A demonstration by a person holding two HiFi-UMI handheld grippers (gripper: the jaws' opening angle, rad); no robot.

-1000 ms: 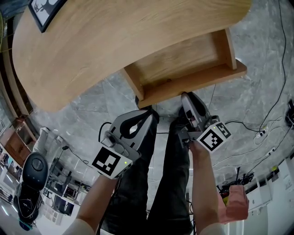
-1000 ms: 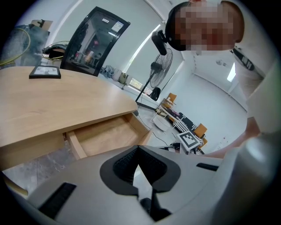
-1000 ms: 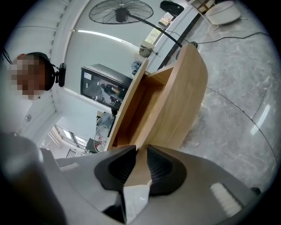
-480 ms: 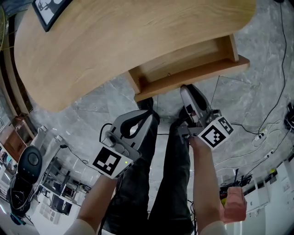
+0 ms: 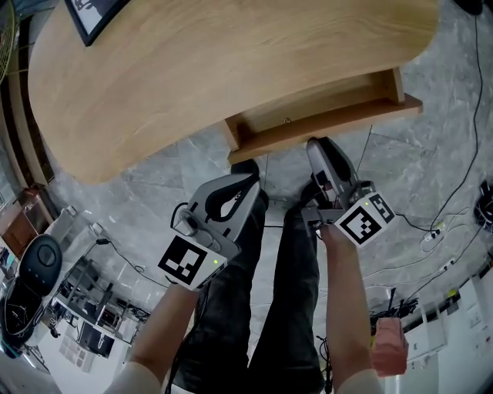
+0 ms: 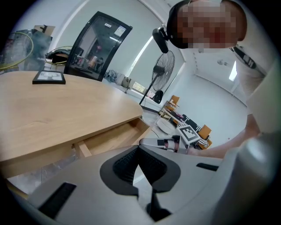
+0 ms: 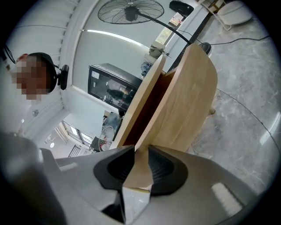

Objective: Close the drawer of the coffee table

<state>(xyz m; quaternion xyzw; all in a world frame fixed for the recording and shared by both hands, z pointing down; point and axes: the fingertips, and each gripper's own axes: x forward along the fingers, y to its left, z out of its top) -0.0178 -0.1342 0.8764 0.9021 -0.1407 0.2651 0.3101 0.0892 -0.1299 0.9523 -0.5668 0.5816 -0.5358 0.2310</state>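
Drawer (image 5: 320,115): partly out, projecting from under the top of the coffee table (image 5: 231,61) on the table's side nearest you. Its light wooden inside shows as a narrow strip between the table's edge and the drawer's front board. Right gripper (image 5: 316,146): you hold its tips at the front board, on the table's near side, about midway along the board. The head view does not settle whether they touch it. In its own view the right gripper (image 7: 141,148) stands part open and its jaws have just been opening. The pale wood of the drawer front fills the gap between the ribbed pads (image 7: 117,167), and neither pad visibly presses on it. Left gripper (image 5: 248,183): you hold it off the table's near side, nearer you than the drawer's left corner and apart from it, just beside the right gripper. In its own view the left gripper (image 6: 138,148) has its tips closed together with nothing between them; the drawer (image 6: 112,138) lies beyond them under the table top. A black picture frame (image 5: 96,15) lies on the table's far left part. Grey marbled floor (image 5: 439,146) surrounds the table, with thin cables (image 5: 466,165) trailing over it off the table's right end. Your legs in dark trousers (image 5: 262,308) stand just off the table's near side.
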